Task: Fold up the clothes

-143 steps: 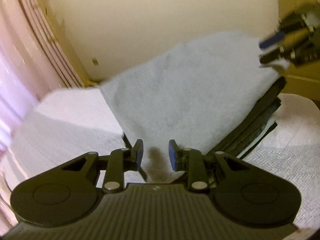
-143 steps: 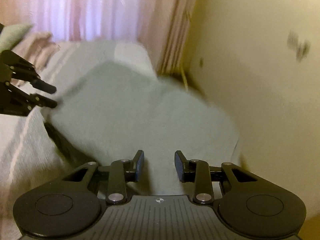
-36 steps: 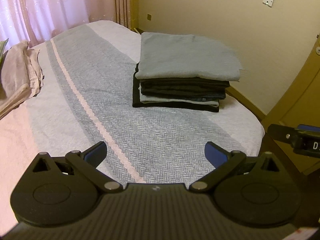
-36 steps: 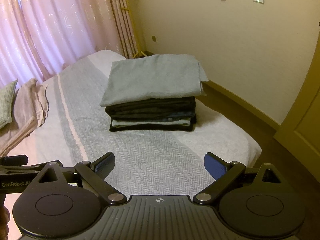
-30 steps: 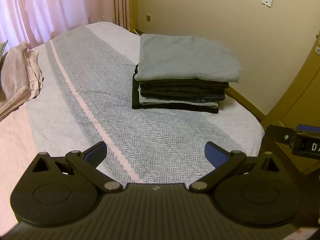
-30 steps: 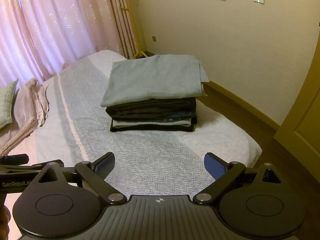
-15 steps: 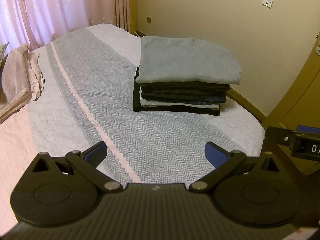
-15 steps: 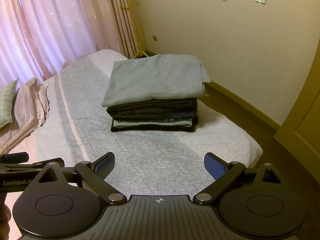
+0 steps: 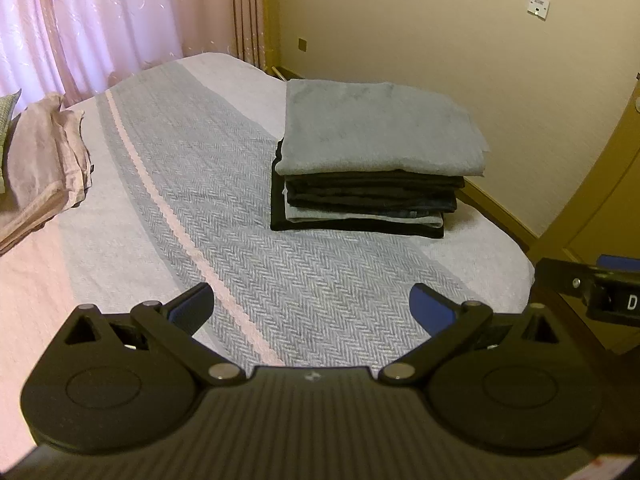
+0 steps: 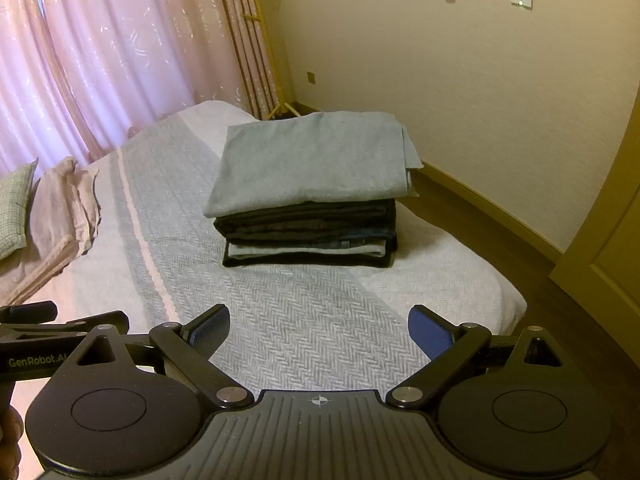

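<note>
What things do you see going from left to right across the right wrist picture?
Green pillow → pink bedding → pink stripe on the bedspread → stack of folded clothes → wooden door.

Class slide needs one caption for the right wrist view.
Open right gripper faces a folded grey garment topping a neat stack on the bed.

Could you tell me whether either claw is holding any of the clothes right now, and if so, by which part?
Nothing is held. The left claw and right claw are both open and empty, apart from the folded stack.
</note>
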`<state>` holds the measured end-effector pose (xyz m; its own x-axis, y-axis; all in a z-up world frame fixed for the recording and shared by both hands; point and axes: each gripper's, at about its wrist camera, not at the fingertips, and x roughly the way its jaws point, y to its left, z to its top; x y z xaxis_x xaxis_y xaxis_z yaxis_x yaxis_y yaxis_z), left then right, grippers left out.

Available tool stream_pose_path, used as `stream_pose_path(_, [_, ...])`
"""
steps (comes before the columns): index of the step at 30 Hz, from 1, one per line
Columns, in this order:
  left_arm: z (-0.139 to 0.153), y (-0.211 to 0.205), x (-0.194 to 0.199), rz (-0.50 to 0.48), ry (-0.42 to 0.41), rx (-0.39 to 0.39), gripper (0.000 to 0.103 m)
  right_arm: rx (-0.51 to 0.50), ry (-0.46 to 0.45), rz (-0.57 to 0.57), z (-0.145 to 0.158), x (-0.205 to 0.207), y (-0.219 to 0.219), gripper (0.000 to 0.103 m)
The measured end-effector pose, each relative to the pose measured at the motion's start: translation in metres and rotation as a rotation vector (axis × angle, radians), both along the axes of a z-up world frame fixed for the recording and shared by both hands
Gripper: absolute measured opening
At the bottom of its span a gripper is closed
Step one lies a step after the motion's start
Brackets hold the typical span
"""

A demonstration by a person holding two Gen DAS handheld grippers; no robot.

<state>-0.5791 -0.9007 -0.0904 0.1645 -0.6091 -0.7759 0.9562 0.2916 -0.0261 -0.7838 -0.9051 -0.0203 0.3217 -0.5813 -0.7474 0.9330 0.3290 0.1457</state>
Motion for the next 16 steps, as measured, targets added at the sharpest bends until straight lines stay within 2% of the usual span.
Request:
stream_pose_path(11, [0.0036,-0.0040,-0.0045,-0.002,-0.012,-0.006,0.102,-0.001,-0.004,0.005,0.0030,-0.0029,-0.0058,0.093])
stream_pose_path(16, [0.0058,-0.0031,-0.0088,0.003,-0.009,-0.035,0.102,-0.002,-0.003,0.006,0.0030,-0.0032,-0.0058,0.093])
